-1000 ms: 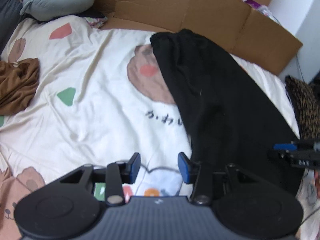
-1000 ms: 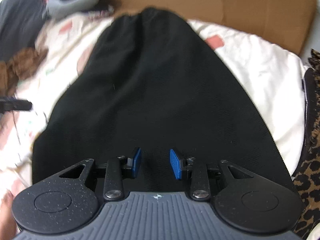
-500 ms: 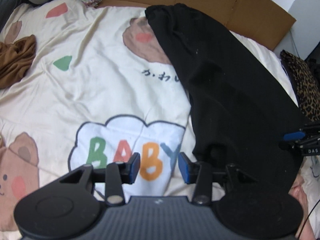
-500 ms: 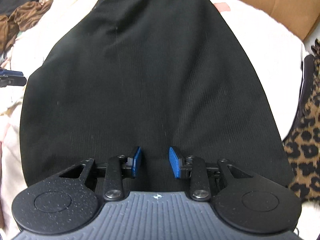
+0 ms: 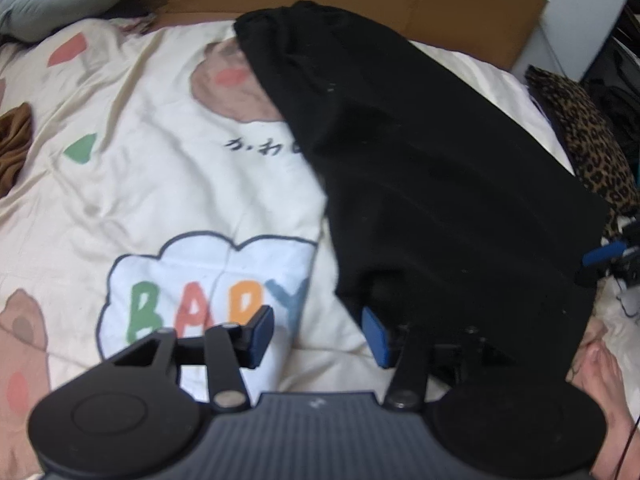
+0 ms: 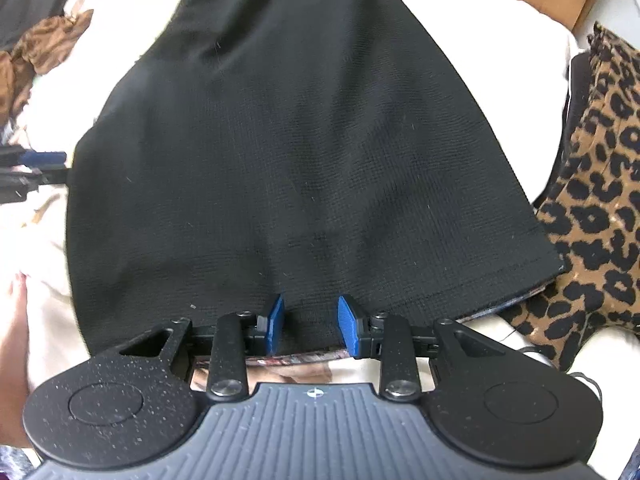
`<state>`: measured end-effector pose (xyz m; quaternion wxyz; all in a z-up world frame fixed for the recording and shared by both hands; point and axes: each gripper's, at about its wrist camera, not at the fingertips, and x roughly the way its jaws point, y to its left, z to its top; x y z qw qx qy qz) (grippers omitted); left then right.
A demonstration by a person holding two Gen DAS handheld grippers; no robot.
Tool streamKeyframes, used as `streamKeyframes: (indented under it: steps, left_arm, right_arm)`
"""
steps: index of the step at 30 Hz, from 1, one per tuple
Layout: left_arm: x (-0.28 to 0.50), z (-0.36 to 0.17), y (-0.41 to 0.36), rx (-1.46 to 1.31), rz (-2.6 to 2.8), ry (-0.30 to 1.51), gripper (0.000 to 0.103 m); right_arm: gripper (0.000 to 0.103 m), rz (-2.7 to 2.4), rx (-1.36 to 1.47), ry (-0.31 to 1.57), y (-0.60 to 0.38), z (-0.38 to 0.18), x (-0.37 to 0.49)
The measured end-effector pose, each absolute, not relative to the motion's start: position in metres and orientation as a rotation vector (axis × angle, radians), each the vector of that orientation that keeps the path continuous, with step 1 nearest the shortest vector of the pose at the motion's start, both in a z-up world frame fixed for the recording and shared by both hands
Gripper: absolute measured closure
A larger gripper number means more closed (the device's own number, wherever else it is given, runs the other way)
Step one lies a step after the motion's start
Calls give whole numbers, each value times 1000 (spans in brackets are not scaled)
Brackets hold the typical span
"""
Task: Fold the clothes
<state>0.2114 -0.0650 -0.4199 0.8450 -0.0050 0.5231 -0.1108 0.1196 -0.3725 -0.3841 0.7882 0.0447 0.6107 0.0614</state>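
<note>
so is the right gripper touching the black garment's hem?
Cannot tell. In the right wrist view the open right gripper straddles the black garment hem; contact unclear.

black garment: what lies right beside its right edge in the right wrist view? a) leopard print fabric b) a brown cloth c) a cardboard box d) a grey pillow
a: the leopard print fabric runs along the right edge of the black garment, meeting it near the hem corner; the brown cloth is off to the far left instead.
</note>
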Motion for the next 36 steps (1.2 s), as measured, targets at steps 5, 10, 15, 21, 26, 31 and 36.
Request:
streamKeyframes:
  steps: [5,10,15,21,26,31,36]
  left_arm:
    - [209,-424,-76,26,-269,1099,46]
    - [211,-420,-78,7,-278,1069,46]
    - [215,-407,-80,-4,-305,1010,42]
    - [224,-398,-78,-63,-330,982,41]
    - [228,-396,-78,-103,-337,977,40]
    - [227,-396,-71,-110,-317,976,40]
    - [220,-401,-65,-98,-301,990,40]
  right_arm:
    - [66,218,98,1260,-354,-366,119]
    - [66,337,83,1213,-311,-356,134]
    - [65,467,61,1182,-273,-349,138]
    - [61,572,-2,1168,-233,-349,132]
    - [60,583,-56,1181,-214,-360,130]
    - [70,580,-102,1202,-204,-372,132]
    - [97,570,-122,1203,-211,-372,131]
